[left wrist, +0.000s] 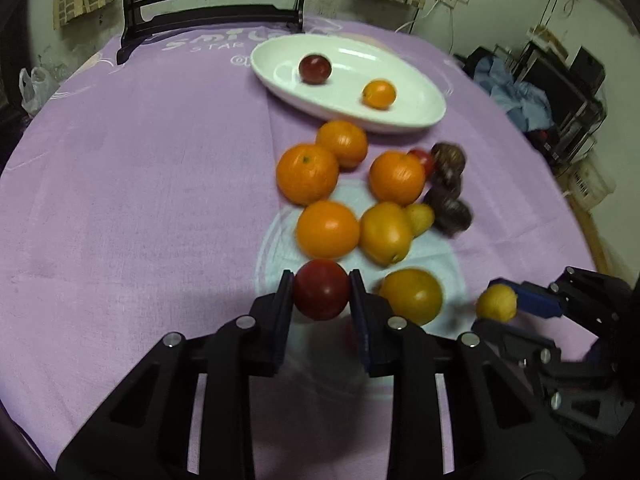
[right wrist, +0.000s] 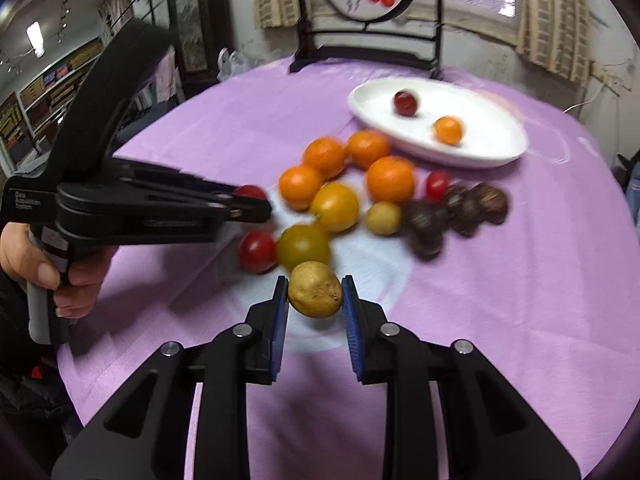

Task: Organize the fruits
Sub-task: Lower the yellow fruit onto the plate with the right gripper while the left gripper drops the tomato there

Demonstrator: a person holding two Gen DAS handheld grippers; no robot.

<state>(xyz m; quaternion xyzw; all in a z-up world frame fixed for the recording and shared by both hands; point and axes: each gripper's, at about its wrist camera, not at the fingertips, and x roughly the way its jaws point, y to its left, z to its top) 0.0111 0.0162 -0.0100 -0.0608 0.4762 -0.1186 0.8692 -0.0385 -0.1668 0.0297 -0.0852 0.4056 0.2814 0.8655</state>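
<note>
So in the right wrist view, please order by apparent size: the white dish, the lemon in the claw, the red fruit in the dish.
1. white dish
2. lemon, though nearness enlarges it
3. red fruit

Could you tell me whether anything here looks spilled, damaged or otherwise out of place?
Nothing looks spilled or damaged. Most fruit lies loose on the purple cloth, while the white dish holds only two pieces. The left claw grips a red fruit; the right claw grips a yellow fruit.

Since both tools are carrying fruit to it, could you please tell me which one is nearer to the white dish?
Hard to say: the left tool and right tool both hang over the near fruit pile, with oranges between them and the white dish.
</note>
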